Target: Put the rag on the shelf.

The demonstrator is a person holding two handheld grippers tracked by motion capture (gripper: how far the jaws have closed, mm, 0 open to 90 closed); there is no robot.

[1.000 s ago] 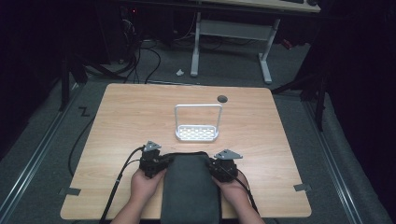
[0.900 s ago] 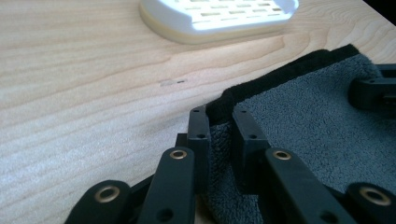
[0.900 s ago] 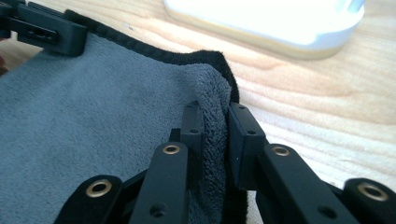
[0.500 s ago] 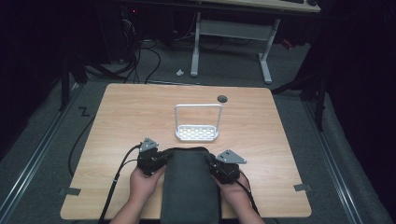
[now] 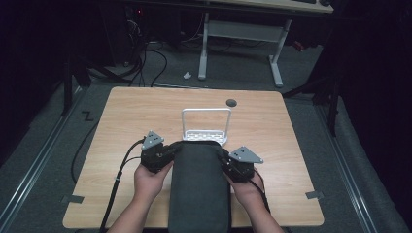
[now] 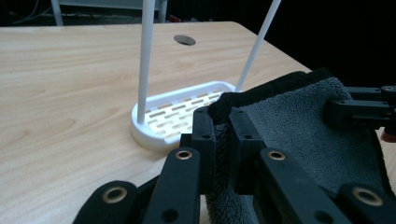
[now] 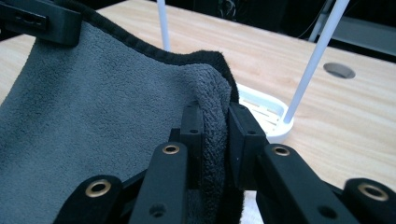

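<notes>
Claws (image 6: 220, 128) pinch fuzzy grey towel (image 5: 200, 184).

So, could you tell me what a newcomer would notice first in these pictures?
Probably the dark grey towel, stretched between the left gripper and the right gripper at the table's near edge, each clamped on a far corner. Just beyond it stands a white rack with a tall hoop.

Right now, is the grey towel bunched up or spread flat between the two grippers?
Spread flat: the grey towel stretches taut between the left gripper and right gripper, each clamped on a front corner.
</notes>
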